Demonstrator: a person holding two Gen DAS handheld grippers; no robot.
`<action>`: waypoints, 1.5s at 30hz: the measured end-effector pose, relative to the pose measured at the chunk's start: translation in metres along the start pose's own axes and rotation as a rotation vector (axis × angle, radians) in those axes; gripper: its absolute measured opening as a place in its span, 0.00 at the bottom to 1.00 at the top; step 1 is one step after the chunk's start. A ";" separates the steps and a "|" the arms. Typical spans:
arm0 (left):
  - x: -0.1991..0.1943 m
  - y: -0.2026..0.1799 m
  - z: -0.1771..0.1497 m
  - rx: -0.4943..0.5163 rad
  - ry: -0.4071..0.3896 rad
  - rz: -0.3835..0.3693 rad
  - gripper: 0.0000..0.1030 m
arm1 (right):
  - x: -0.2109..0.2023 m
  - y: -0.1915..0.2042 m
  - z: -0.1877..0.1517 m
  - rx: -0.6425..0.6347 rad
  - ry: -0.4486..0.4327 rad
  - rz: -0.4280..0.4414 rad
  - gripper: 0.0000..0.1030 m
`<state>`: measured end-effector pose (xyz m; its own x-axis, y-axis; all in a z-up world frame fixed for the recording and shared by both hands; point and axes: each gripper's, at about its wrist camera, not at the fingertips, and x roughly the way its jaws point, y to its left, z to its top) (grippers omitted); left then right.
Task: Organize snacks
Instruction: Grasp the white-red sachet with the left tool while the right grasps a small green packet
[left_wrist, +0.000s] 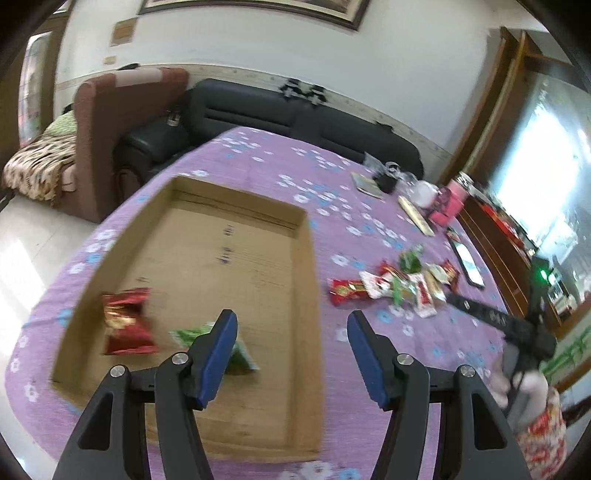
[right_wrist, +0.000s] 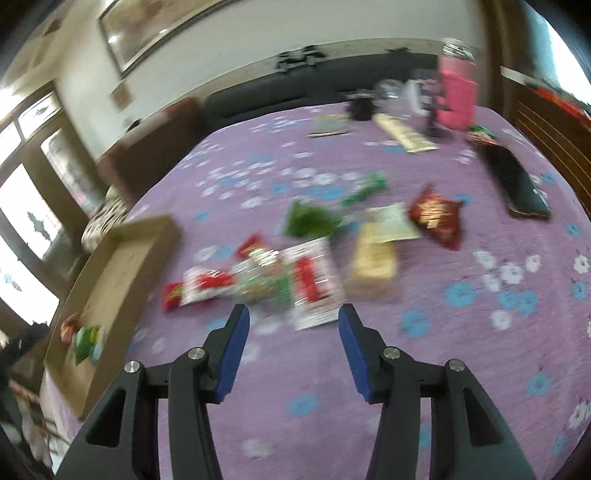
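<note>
Right wrist: snack pile (right_wrist: 295, 273) just beyond empty right claw (right_wrist: 293, 321).

No text can be read in either view. The cardboard box (left_wrist: 236, 236) carries small dark printed marks on its floor, at about eleven o'clock from the view's centre, too blurred to make out. The snack packets (right_wrist: 306, 280) in the pile, near twelve o'clock above the right view's blue pads, bear red and white printing that is smeared beyond reading
</note>
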<state>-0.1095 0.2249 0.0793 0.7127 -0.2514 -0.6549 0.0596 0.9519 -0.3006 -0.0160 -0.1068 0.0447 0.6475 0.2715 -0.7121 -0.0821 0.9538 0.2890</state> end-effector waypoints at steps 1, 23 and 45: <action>0.002 -0.005 0.000 0.010 0.006 -0.003 0.63 | 0.002 -0.003 0.002 0.009 -0.001 0.004 0.48; 0.030 -0.050 -0.004 0.110 0.076 -0.034 0.66 | 0.032 0.046 -0.004 -0.216 0.166 0.167 0.24; 0.057 -0.072 0.008 0.218 0.120 -0.059 0.66 | 0.063 0.050 -0.004 0.001 0.171 0.083 0.27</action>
<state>-0.0673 0.1433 0.0692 0.6166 -0.3138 -0.7220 0.2572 0.9471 -0.1920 0.0178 -0.0409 0.0116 0.5002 0.3673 -0.7842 -0.1291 0.9271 0.3519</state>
